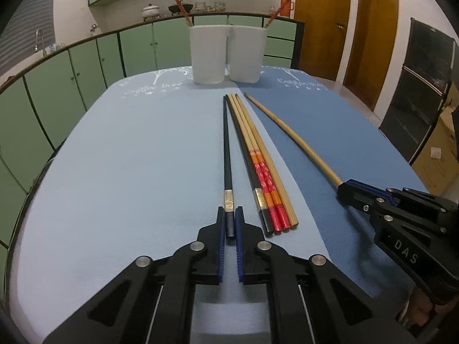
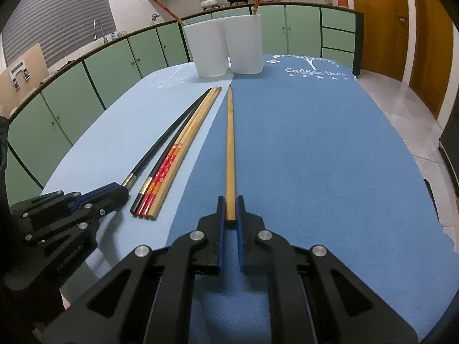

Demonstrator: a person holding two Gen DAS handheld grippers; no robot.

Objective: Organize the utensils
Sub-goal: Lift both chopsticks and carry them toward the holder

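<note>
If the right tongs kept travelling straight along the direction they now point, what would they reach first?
The right tongs already straddle the bamboo chopstick, so they would slide along it. Beyond its tip stands the right white cup, probably next, though depth is unclear.

Two white cups (image 1: 226, 54); black chopstick (image 1: 226, 154) with silver band; red-orange patterned chopsticks (image 1: 265, 180); plain tan wooden chopstick (image 2: 230, 149); light-blue left mat (image 1: 129, 157), darker blue right mat (image 2: 315, 149) with white lettering.

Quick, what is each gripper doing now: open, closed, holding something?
Left gripper: closed on the black chopstick.
Right gripper: closed on the plain wooden chopstick.
</note>
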